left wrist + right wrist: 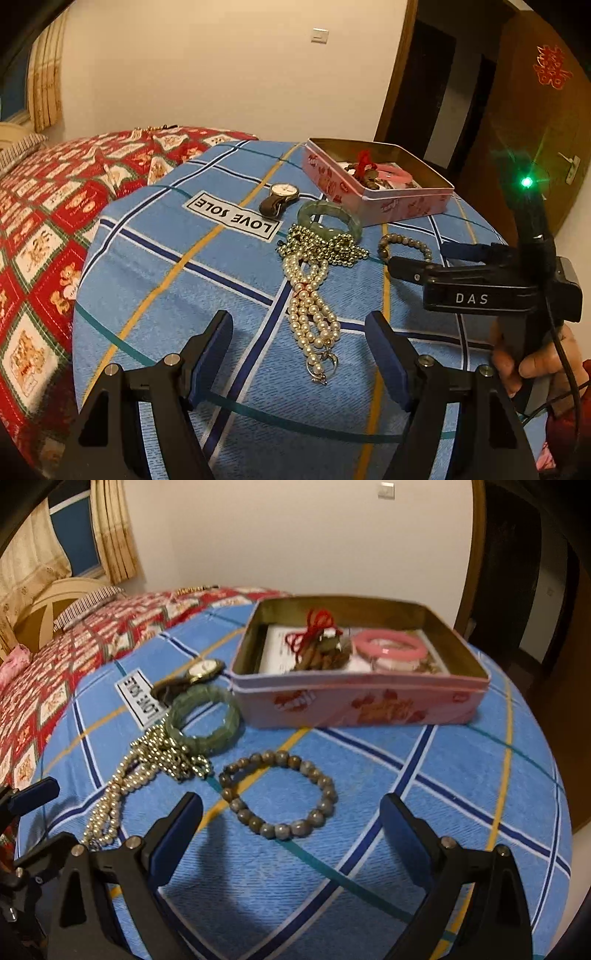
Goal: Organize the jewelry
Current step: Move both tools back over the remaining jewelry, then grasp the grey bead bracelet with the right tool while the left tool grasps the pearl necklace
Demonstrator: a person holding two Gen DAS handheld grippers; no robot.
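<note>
Jewelry lies on a blue checked cloth (pixel 207 280). A pearl necklace (pixel 314 306) stretches toward my left gripper (pixel 299 325), which hangs open above its near end. Beyond it sit a gold bead chain (pixel 321 247), a green jade bangle (pixel 328 218) and a wristwatch (pixel 279 197). A grey-brown bead bracelet (pixel 279 794) lies just ahead of my right gripper (pixel 291 812), open and empty. Behind stands an open pink tin (pixel 354 701) holding a pink bangle (pixel 389 644) and a red-corded charm (pixel 319 638). The right gripper (pixel 417 264) also shows from the side in the left wrist view.
A red patterned quilt (pixel 48 236) covers the bed to the left, with a striped pillow (pixel 88 602) and curtains (pixel 110 531) behind. A dark wooden door (pixel 535 122) stands at the right. A hand (pixel 517 362) holds the right gripper's handle.
</note>
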